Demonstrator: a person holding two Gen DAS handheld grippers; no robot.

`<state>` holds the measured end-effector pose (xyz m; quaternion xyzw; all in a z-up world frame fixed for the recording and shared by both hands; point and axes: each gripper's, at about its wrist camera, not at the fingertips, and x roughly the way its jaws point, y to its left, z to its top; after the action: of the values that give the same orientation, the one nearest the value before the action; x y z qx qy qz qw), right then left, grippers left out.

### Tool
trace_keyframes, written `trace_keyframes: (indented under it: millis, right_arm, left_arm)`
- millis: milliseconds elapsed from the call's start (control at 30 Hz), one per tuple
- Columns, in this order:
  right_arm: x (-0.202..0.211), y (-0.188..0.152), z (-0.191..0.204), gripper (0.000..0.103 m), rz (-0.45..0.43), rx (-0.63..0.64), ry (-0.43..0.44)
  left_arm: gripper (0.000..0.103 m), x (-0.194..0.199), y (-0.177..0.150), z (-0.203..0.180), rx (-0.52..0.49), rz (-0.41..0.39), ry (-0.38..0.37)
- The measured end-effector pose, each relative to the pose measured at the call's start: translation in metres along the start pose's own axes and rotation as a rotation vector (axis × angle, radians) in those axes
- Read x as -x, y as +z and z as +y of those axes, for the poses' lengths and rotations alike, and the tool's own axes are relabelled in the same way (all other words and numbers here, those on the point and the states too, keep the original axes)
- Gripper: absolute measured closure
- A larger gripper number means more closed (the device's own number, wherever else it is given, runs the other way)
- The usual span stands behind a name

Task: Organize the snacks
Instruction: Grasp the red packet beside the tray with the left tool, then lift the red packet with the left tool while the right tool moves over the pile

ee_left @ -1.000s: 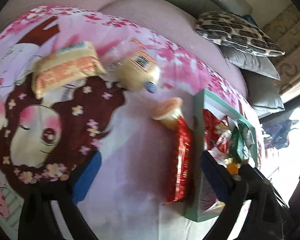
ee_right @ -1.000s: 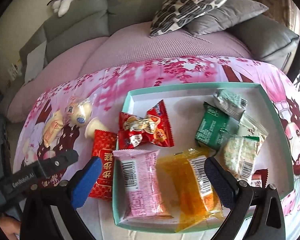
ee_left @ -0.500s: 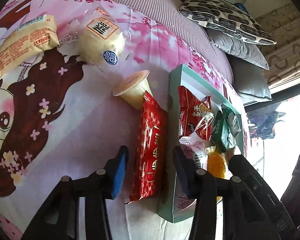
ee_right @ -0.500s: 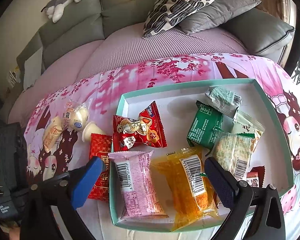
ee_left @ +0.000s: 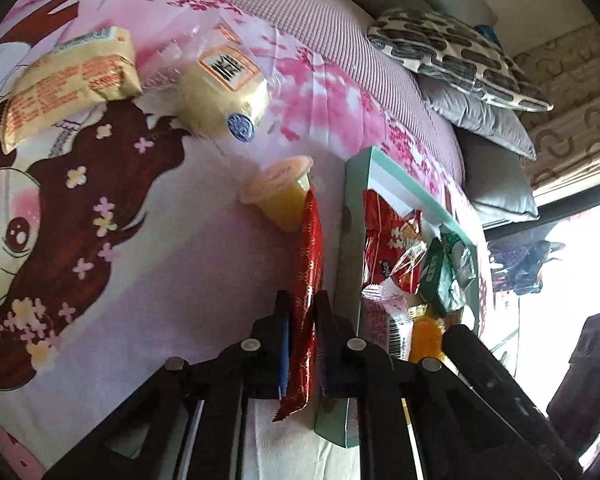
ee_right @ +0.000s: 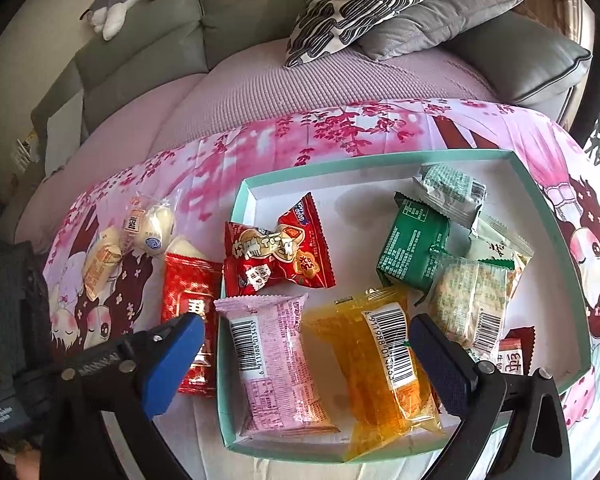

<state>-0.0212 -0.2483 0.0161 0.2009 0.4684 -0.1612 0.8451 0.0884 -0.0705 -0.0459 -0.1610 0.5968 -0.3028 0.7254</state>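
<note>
In the left wrist view, my left gripper (ee_left: 302, 312) is shut on the long red foil packet (ee_left: 308, 264), which stands on edge beside the teal tray's (ee_left: 354, 184) left wall. A jelly cup (ee_left: 278, 194) lies at the packet's far tip. Further out on the cloth are a wrapped pale bun (ee_left: 224, 92) and a yellow-orange packet (ee_left: 68, 84). My right gripper (ee_right: 304, 322) hangs open over the tray's (ee_right: 540, 216) front, above a pink packet (ee_right: 272, 364) and an orange packet (ee_right: 380, 368). The red foil packet (ee_right: 188, 284) also shows left of the tray.
The tray also holds a red cartoon packet (ee_right: 276, 248), a green packet (ee_right: 412, 248) and several pale ones at the right. A pink printed cloth (ee_right: 340, 140) covers the sofa seat. Patterned and grey cushions (ee_right: 364, 4) lie at the back.
My left gripper's jaws have gone from wide open to shut on the red foil packet, which now stands on edge between the pads. The right gripper has stayed where it was, open.
</note>
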Motion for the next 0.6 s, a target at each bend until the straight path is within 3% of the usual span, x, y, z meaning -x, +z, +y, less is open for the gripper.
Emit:
trace_keyframes:
  millis: [600]
  right_arm:
    - [-0.002, -0.008, 0.044, 0.002, -0.024, 0.110, 0.089]
  left_arm:
    - [0.092, 0.069, 0.014, 0.065, 0.199, -0.191, -0.075]
